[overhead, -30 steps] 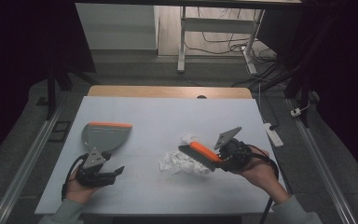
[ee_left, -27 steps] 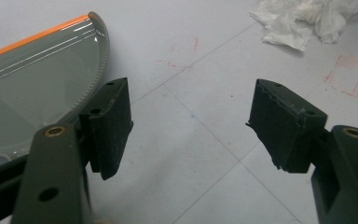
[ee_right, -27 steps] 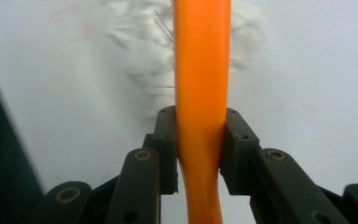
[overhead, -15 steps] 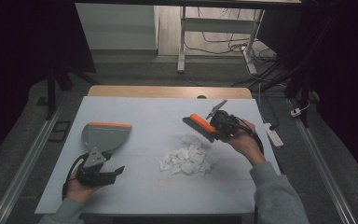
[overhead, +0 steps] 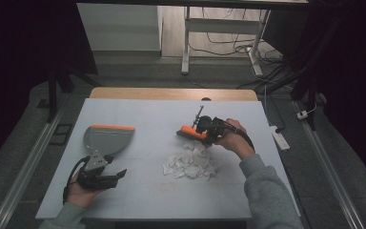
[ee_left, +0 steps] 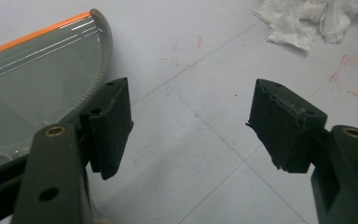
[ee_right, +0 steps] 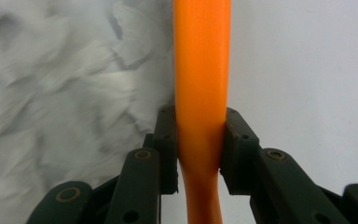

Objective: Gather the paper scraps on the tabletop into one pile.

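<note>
Sweeping barely begun. Right gripper (overhead: 201, 133) clamped on the orange brush handle (ee_right: 200, 93), paper scraps (overhead: 190, 163) heaped just beside its fingers. Left gripper (ee_left: 189, 126) wide apart, holding nothing, dustpan (ee_left: 32, 88) alongside its left finger, no scraps in it.

Glossy orange plastic handle (ee_right: 200, 70), seemingly smooth

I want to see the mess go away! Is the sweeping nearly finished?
Not yet. Done: the right gripper is shut on the orange brush, just behind the paper scraps. In hand: bringing the brush to that pile. Left: all the scraps lie on the table, apart from the dustpan, which holds none, and the left gripper is open beside it.
</note>
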